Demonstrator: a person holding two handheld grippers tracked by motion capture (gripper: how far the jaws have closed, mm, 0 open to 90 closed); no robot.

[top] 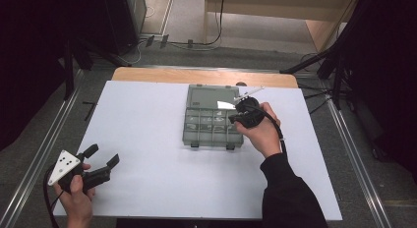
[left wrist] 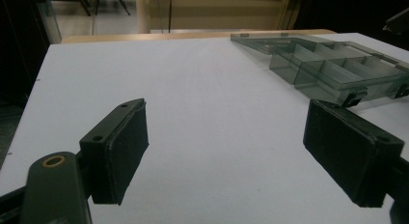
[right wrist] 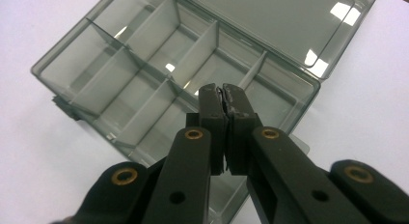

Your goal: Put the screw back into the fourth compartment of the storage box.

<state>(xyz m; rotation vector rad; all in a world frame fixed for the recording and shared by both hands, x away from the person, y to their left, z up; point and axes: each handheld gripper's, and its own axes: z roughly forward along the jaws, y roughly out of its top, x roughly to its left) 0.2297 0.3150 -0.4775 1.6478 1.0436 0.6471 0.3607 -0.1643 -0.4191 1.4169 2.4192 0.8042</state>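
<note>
High view: the divided plastic box (top: 212,117) lies lid-open at table centre, compartments seemingly empty. Right gripper (top: 236,117), jaws pressed together, hovers over its three-o'clock side; left gripper (top: 104,157), jaws spread, waits at seven o'clock.

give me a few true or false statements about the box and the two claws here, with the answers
1. The compartment box lies open, its lid folded back flat on the table. True.
2. The left claw is shut on a screw. False: its jaws stand wide apart with nothing between them, near the table's front left corner.
3. The right claw is over the box with its jaws pressed together. True.
4. The box's compartments are packed with parts. False: in the right gripper view they look empty.
5. The left claw is touching the box. False: it sits well apart from it.
</note>
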